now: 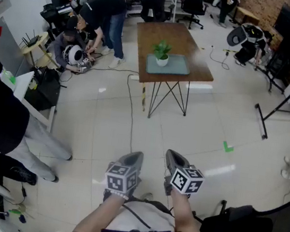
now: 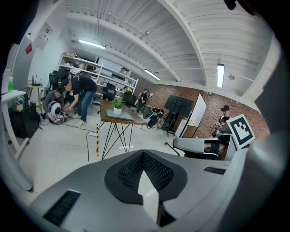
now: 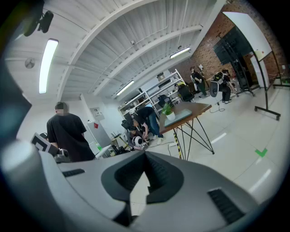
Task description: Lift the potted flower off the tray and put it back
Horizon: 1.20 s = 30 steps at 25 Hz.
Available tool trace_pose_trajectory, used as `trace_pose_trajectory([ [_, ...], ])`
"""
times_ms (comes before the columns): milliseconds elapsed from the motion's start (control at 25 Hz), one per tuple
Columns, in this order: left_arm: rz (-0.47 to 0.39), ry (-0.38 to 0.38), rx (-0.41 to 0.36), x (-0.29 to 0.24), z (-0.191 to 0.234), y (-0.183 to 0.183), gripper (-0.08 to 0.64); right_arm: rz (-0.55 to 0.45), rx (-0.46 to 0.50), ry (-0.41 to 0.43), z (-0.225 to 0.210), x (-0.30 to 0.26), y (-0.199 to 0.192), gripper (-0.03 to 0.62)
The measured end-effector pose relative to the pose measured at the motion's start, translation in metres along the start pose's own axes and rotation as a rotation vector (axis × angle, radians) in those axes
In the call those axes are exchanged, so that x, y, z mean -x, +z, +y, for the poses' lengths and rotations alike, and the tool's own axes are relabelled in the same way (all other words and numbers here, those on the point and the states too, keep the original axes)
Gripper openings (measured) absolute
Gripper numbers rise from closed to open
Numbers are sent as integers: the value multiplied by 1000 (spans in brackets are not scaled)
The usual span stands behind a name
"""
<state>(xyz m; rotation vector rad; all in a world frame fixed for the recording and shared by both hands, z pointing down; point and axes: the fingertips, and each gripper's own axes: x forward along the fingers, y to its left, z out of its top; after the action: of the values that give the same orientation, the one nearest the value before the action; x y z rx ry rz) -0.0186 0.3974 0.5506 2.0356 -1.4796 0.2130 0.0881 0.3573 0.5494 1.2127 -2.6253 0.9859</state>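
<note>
Two grippers are held low, close to the body and well apart from the work.
- Left gripper (image 1: 135,158): jaws pressed together, nothing in them.
- Right gripper (image 1: 174,159): the same, closed and empty.
- Both aim out over the floor (image 1: 200,142) toward the counter.

Middle ground: a cable (image 1: 133,114) trails along the floor past the counter's left legs toward the person's feet. It is a likely snag on the walk in.

Far:
- The counter (image 1: 172,33) stands on thin wire legs (image 1: 169,97).
- The tray (image 1: 179,67) lies on the counter's near half.
- The flower (image 1: 162,50) stands upright in a white pot (image 1: 162,61) at the tray's left side.
- By my reading, the task has not started.

Risks, judged:
- Arriving with the jaws closed would knock the pot instead of taking it. They need spreading before contact.
- Leaves overhang the pot, so a high grip would pinch foliage and the pot could slip or tip.
- The pot sits near the tray's left edge, so a sideways nudge could shove it off onto the wood.
- The tray looks light and loose, and a slanted lift could drag it along.
- With legs that spindly, a knee or gripper bump may rock the counter.
- Two people (image 1: 91,22) work on the floor just left of the counter, so that side is crowded.
</note>
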Motion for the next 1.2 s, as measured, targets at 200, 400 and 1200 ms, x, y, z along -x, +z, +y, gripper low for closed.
trace_pose_trajectory([
  [200,8,-14,-6,-16,-5,1,-5,2,-2,-10,-11,-4,1,9],
  [400,12,-27,-4,-32,-4,9,-5,-9,-2,-17,-20,-15,13,9],
  [1200,3,-64,31,-149,29,96,-5,-16,43,-40,-71,-115,105,11],
])
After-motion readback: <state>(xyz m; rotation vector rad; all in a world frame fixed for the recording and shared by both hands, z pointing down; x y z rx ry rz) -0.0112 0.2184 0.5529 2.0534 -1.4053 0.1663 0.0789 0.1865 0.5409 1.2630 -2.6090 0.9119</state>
